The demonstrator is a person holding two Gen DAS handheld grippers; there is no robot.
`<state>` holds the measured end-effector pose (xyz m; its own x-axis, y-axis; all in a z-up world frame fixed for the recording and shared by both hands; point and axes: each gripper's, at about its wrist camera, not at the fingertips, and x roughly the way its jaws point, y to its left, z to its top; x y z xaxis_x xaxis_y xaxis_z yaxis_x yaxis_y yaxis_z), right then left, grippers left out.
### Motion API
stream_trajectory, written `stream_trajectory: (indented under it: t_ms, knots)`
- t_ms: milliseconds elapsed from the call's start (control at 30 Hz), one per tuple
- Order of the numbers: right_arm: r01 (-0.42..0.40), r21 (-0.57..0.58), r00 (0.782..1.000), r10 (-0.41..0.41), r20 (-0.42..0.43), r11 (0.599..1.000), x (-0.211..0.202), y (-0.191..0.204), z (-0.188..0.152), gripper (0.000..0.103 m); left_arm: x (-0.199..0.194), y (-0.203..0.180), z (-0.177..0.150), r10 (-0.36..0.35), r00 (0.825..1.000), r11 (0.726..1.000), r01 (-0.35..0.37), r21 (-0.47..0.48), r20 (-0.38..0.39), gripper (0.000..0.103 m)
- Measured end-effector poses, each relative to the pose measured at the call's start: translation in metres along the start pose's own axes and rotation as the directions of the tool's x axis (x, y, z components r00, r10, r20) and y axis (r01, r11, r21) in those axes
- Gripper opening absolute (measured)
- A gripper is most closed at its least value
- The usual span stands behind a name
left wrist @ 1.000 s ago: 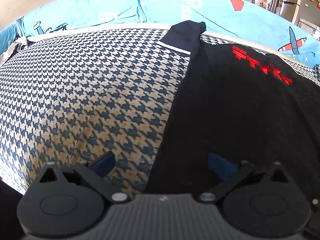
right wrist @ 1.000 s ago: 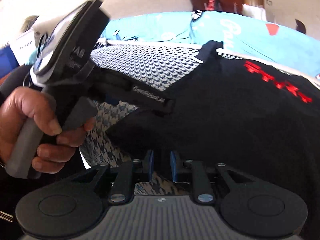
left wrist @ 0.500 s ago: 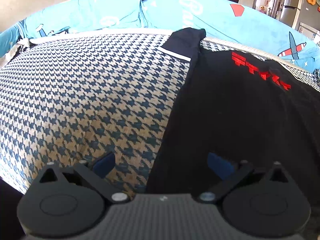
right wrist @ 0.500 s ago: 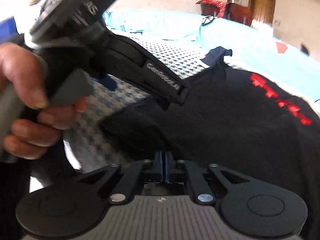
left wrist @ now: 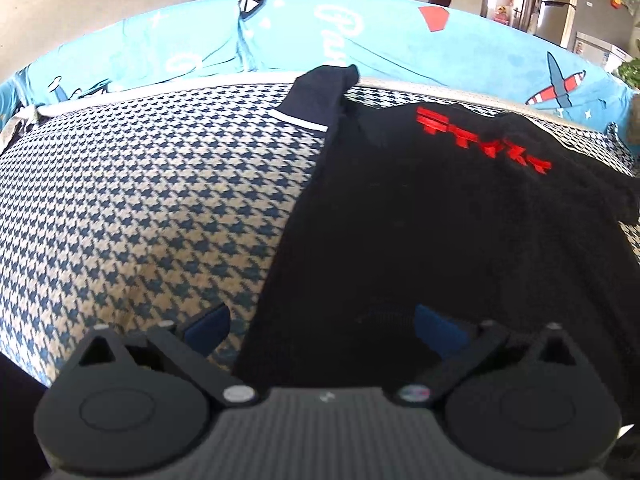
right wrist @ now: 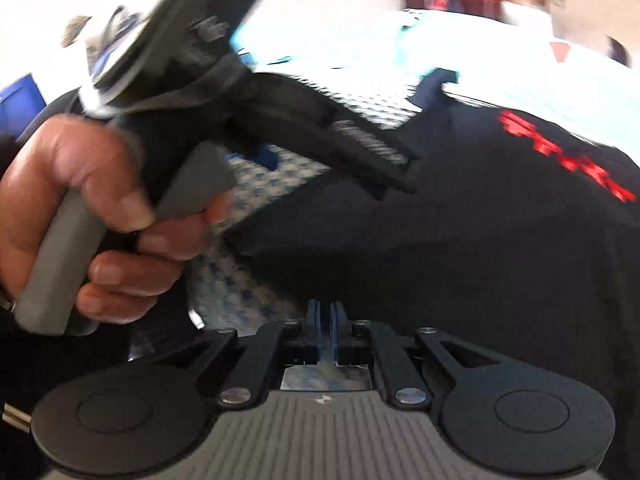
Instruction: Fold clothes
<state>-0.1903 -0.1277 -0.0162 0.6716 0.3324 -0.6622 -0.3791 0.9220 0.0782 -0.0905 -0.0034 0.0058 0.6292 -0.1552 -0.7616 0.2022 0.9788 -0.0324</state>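
Lying spread across the right half of a houndstooth cover [left wrist: 152, 184], with one sleeve [left wrist: 320, 92] reaching up toward the blue printed sheet [left wrist: 360, 36] at the far edge: a black shirt [left wrist: 460, 232] bearing red lettering [left wrist: 480, 142] near its upper part. Hovering low over the shirt's near left edge, the left gripper [left wrist: 322, 324], its blue fingers [left wrist: 208, 322] standing wide apart, one over the cover and the other over the black cloth, gripping nothing. Sitting at the shirt's near hem in the blurred right wrist view, the right gripper [right wrist: 325, 314], fingers [right wrist: 312, 314] drawn nearly together with only a thin slit between; cannot tell whether any cloth is pinched there. Clasping the grey handle of the left gripper, a hand [right wrist: 80, 216] at the left of that view.
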Motion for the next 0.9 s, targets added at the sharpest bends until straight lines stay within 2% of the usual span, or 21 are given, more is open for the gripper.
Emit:
stream_trajectory:
  t_ms: [133,333,467,700,800,900]
  knots:
    - [0.084,0.059,0.996,-0.086,0.034,0.995,-0.012,-0.017,0.004,0.007,0.006,-0.01,0.004,-0.018,1.0,1.0,0.018,0.012,-0.015,0.103]
    - [0.159,0.158,0.985,-0.167,0.042,0.975,-0.024,-0.06,0.019,0.009,0.009,-0.025,0.011,-0.044,0.999,0.998,0.045,0.05,-0.009,0.103]
    - [0.212,0.199,0.974,-0.224,0.038,0.957,-0.033,-0.096,0.029,0.017,0.012,-0.036,0.019,-0.065,0.998,0.995,0.066,0.076,-0.007,0.103]
    - [0.299,0.273,0.948,-0.318,0.026,0.914,-0.048,-0.161,0.046,0.018,0.028,-0.058,0.035,-0.091,0.996,0.989,0.091,0.12,-0.011,0.103]
    - [0.313,0.323,0.941,-0.338,0.024,0.893,-0.053,-0.19,0.051,0.018,0.035,-0.066,0.043,-0.1,0.995,0.985,0.101,0.136,-0.016,0.103]
    - [0.351,0.365,0.923,-0.385,0.022,0.862,-0.057,-0.214,0.055,0.018,0.042,-0.071,0.051,-0.117,0.993,0.983,0.119,0.137,-0.024,0.103]
